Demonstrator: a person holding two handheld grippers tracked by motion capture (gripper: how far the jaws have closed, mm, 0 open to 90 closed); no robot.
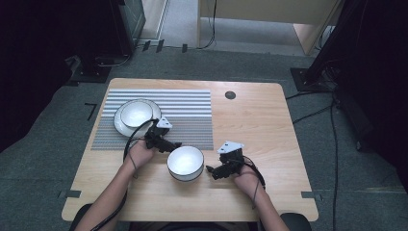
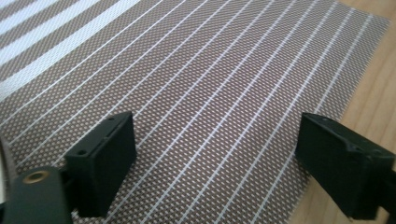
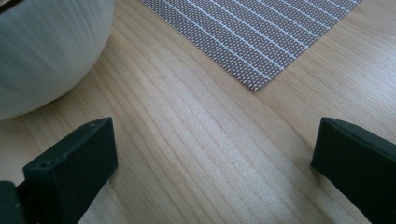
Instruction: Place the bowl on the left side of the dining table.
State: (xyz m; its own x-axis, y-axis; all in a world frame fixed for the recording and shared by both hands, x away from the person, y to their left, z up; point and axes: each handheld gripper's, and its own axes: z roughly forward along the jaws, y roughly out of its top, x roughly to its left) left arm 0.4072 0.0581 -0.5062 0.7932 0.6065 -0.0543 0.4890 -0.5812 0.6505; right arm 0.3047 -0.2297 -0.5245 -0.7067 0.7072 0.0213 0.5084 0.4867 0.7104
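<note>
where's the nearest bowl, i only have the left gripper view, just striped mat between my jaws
Observer: A white bowl sits on the bare wood between the left gripper and the right gripper.
Operator: anything in either gripper
Observer: No, the right gripper's jaws stand wide over bare table, nothing between them.
Operator: any other dishes
Observer: A second bowl rests in a plate on the far left part of the striped mat.
</note>
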